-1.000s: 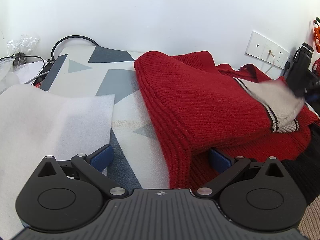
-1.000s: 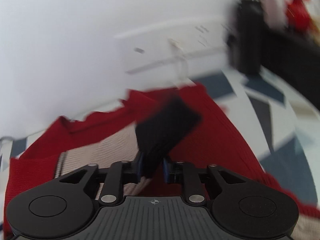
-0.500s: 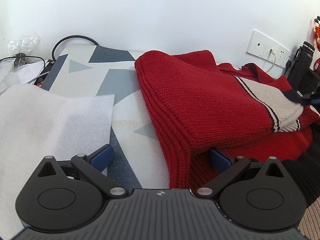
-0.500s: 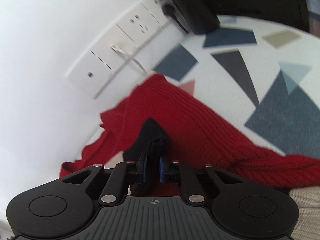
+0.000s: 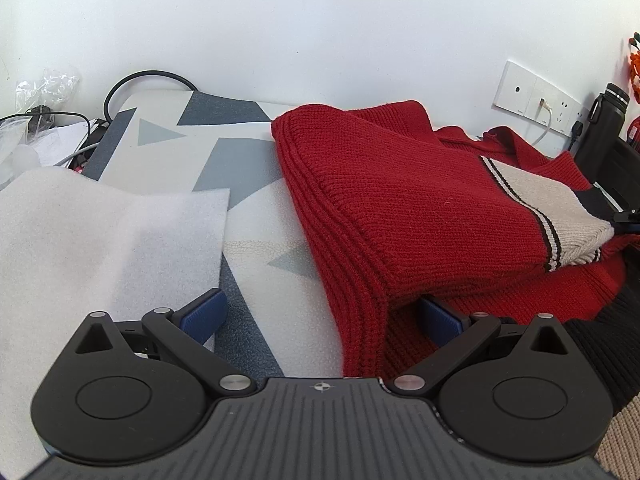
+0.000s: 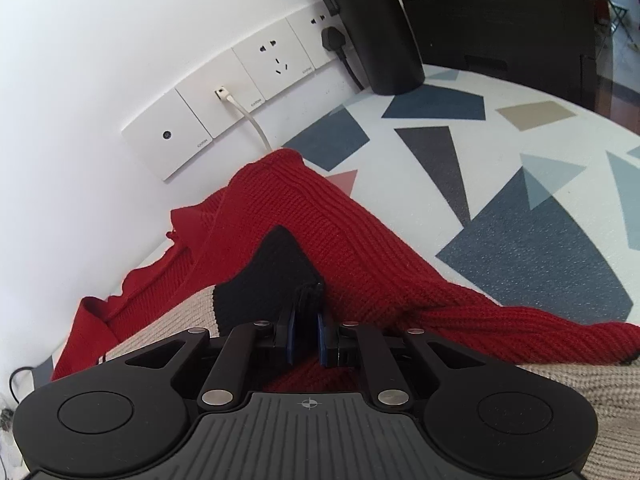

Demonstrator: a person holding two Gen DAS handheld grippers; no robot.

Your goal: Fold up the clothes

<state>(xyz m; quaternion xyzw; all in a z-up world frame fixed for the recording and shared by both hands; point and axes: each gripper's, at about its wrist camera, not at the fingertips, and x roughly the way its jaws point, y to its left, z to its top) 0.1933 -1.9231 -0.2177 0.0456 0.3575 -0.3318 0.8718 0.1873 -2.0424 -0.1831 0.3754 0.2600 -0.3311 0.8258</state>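
Observation:
A red knit sweater (image 5: pixel 408 200) lies folded on the patterned mat (image 5: pixel 248 232). Its beige sleeve (image 5: pixel 552 208) with dark stripes lies across the top and ends in a black cuff (image 6: pixel 276 276). My right gripper (image 6: pixel 306 330) is shut on that cuff, low over the sweater's red body (image 6: pixel 360 248); in the left wrist view it shows at the far right edge (image 5: pixel 626 216). My left gripper (image 5: pixel 320 314) stands wide open at the sweater's near corner. Its right pad (image 5: pixel 438 316) is tucked under the folded edge, and its left pad (image 5: pixel 204 312) rests on the mat.
A white foam sheet (image 5: pixel 100 240) covers the mat's left side. Cables (image 5: pixel 140 80) and a plastic bag (image 5: pixel 44 84) lie at the back left. Wall sockets (image 6: pixel 248 80) with a white cord, a black bottle (image 6: pixel 372 24) and a black box (image 6: pixel 512 28) stand behind the sweater.
The right gripper has carried the cuff to the right and down, laying the beige sleeve flat across the sweater. It rolled, and its jaws closed tighter on the cuff. The left gripper kept still.

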